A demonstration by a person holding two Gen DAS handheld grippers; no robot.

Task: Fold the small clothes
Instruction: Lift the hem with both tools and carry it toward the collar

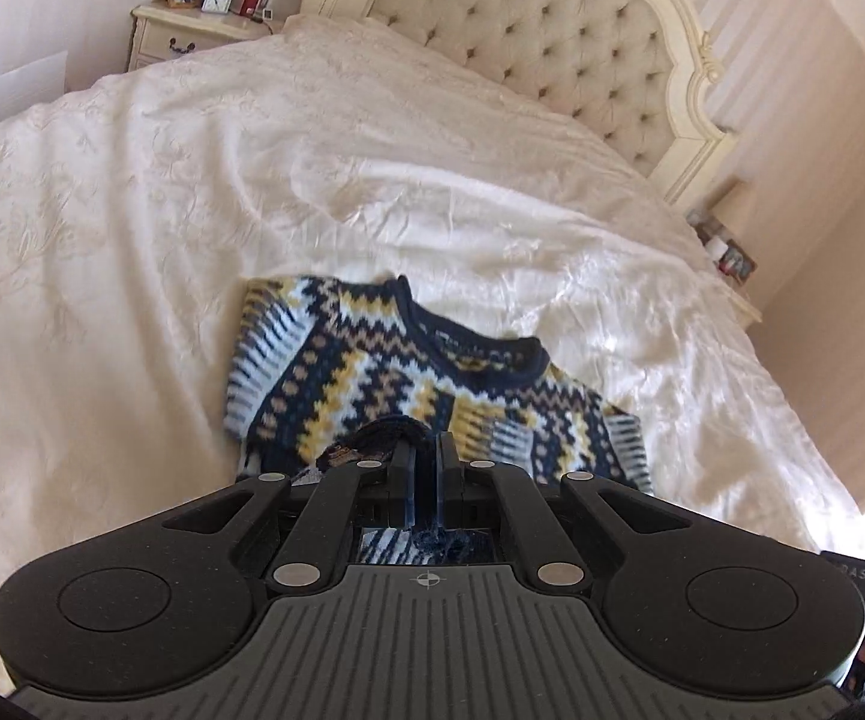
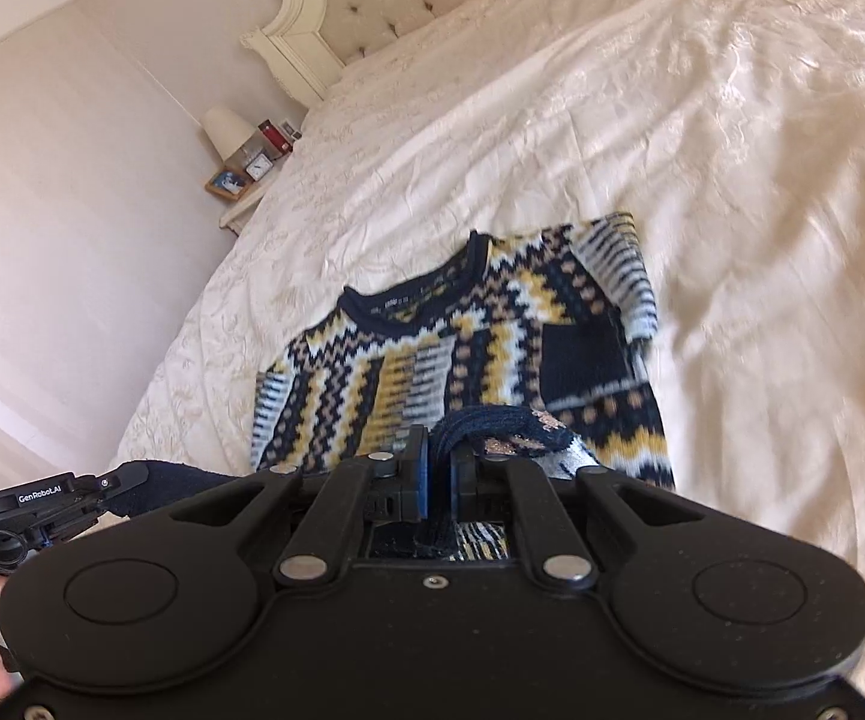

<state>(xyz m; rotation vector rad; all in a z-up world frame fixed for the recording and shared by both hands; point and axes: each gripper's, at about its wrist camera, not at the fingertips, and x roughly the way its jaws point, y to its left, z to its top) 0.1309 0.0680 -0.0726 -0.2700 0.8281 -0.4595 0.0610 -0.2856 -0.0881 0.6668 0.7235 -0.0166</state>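
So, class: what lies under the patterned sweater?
The sweater lies on the cream bedspread, which shows all round it. The part beneath is covered. Each hand-held gripper, left and right, is shut on its navy hem, lifted off the bed.

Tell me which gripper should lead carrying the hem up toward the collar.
Neither clearly: left gripper and right gripper are both shut on the sweater hem, facing its collar. Probably move both together; right views the collar slightly more squarely.
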